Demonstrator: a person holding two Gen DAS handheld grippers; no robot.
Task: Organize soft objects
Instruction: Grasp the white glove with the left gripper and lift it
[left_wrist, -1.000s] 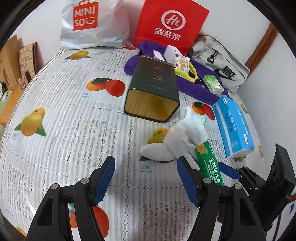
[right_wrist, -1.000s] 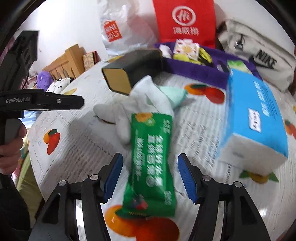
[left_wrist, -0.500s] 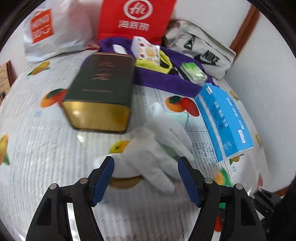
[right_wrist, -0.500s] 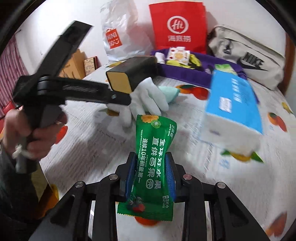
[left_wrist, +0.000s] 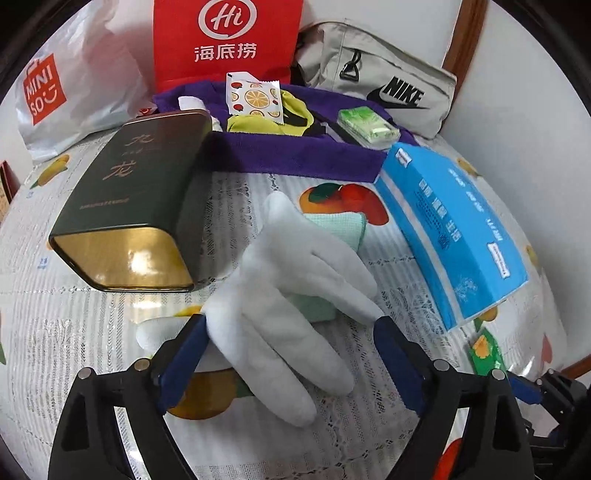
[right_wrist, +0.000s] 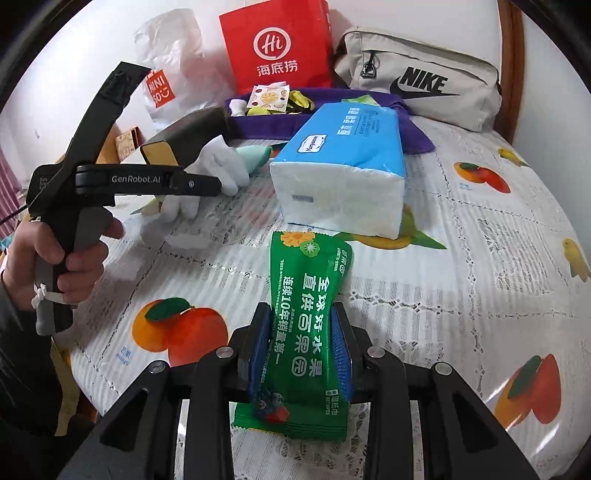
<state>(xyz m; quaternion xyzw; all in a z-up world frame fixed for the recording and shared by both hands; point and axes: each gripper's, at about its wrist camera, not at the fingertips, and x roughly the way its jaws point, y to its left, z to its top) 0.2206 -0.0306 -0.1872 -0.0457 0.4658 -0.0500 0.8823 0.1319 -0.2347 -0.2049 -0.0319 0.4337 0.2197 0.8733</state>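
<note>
A white glove (left_wrist: 291, 295) lies on the fruit-print tablecloth over a mint green cloth (left_wrist: 340, 225). My left gripper (left_wrist: 291, 354) is open, its jaws on either side of the glove's fingers. The glove (right_wrist: 218, 166) also shows in the right wrist view, with the left gripper (right_wrist: 147, 181) over it. My right gripper (right_wrist: 301, 350) is shut on a green wet-wipes packet (right_wrist: 308, 325) and holds it above the table. A purple cloth tray (left_wrist: 295, 155) at the back holds a yellow-green item, a fruit-print sachet and a green pack.
A dark tin box (left_wrist: 129, 206) lies left of the glove. A blue tissue pack (left_wrist: 454, 229) lies to its right. A red bag (left_wrist: 225, 40), a white Miniso bag (left_wrist: 55, 92) and a grey Nike pouch (left_wrist: 380, 81) stand at the back.
My left gripper has moved forward so the glove's fingers lie between its open jaws. My right gripper closed on the green packet and lifted it.
</note>
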